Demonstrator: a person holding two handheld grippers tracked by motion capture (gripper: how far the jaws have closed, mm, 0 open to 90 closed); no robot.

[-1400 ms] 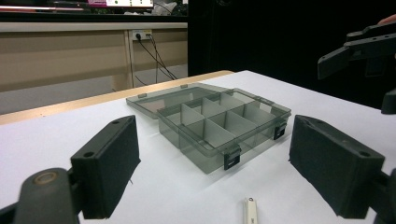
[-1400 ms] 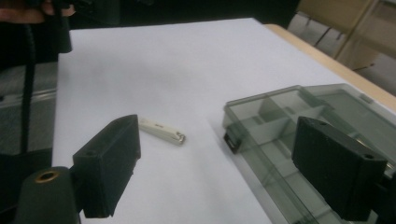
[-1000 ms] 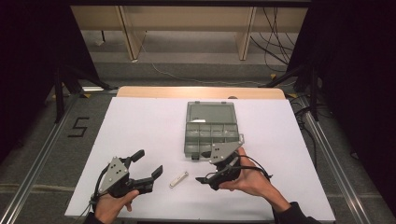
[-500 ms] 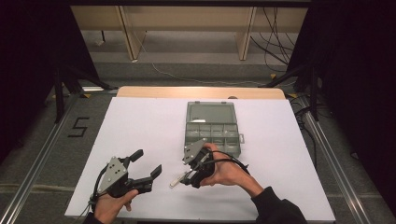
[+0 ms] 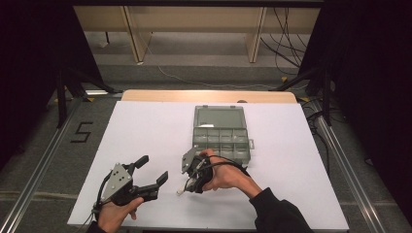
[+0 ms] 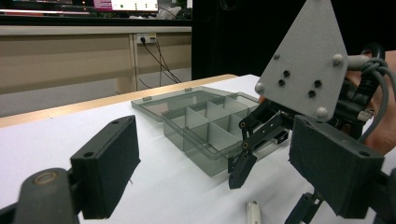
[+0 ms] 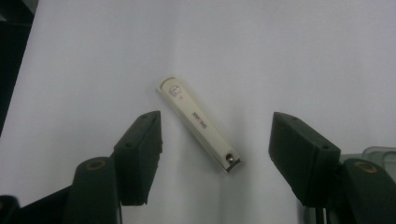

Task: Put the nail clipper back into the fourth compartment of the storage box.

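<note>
A cream nail clipper (image 7: 200,123) lies flat on the white table; it also shows as a small pale bar (image 5: 180,192) near the front edge. My right gripper (image 7: 218,154) points down over it. Its jaws have just been closing, and the clipper lies between the pads without touching either. From above, the right gripper (image 5: 190,183) sits just in front of the box. My left gripper (image 5: 153,170) rests to the left with its jaws wide open and nothing between them (image 6: 219,177). It looks toward the right gripper's grey plate (image 6: 306,60) and the clipper's end (image 6: 253,213).
A clear grey compartment box (image 5: 221,136) lies open in the middle of the table, lid folded back, its cells (image 6: 205,126) showing nothing inside. A corner of it (image 7: 373,154) is close to my right jaw. The table's front edge (image 5: 204,227) runs just below both hands.
The right hand has moved left and down from beside the box to over the nail clipper, and its jaws stand narrower. The left gripper has stayed where it was.
</note>
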